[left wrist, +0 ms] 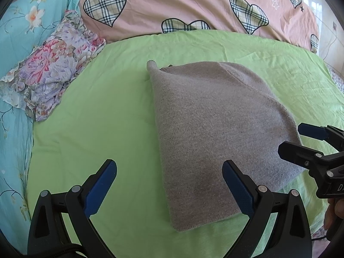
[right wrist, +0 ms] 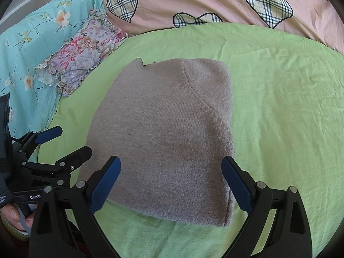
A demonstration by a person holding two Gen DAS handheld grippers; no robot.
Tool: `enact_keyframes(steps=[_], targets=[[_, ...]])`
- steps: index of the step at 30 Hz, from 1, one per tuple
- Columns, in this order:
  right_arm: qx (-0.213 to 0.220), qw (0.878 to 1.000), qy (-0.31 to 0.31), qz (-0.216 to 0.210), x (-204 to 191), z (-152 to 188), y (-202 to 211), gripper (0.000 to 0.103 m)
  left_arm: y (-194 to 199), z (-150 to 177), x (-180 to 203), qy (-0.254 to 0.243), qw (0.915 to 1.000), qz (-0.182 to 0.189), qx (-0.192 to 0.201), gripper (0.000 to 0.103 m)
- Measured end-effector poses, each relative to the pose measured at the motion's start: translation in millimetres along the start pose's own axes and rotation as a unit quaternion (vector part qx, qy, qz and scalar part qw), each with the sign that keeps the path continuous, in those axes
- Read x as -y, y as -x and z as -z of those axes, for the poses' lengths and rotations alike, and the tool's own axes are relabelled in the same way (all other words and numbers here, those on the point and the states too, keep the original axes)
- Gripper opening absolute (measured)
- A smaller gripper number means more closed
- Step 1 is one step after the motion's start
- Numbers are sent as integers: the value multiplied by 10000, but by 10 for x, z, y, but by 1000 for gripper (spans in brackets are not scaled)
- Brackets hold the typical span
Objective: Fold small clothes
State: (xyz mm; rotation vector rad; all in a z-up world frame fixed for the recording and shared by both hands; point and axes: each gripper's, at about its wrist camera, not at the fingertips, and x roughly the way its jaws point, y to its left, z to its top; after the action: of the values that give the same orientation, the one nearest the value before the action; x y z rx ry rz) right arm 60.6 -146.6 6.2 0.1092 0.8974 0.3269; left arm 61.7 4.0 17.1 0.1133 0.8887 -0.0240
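Right wrist view: right gripper (right wrist: 171,185) hangs w/ jaws spread wide, nothing held, straddling the near hem of the grey knit garment (right wrist: 163,133). Left wrist view: left gripper (left wrist: 169,189) likewise released & empty, sitting off the garment's near-left corner (left wrist: 178,225), one pad over bare green sheet (left wrist: 96,118), the other over the knit.

Garment lies already folded into a compact bundle mid-sheet, directly ahead of both grippers. Long axis runs away from the cameras, near hem → far end by the pink heart-print quilt (right wrist: 193,4). Right gripper looks the nearer and better centred on it; left is offset to the side. Judgement: any further fold or smoothing prob. goes along that axis, near edge carried to far edge.

Farther left: floral ruffled cloth (right wrist: 86,51) on the turquoise flowered bedding (right wrist: 32,43), apart from the garment.

Writing: "GenP…" partly readable on left gripper body in right view; "D…" on right gripper in left view, rest cut off.
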Motion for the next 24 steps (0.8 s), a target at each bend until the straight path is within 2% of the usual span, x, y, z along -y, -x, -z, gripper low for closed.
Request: enact_keyframes(steps=[24], targets=[[29, 10000, 1, 14, -29, -8, 29, 95, 38, -27, 17, -19, 10000, 23, 29, 99]])
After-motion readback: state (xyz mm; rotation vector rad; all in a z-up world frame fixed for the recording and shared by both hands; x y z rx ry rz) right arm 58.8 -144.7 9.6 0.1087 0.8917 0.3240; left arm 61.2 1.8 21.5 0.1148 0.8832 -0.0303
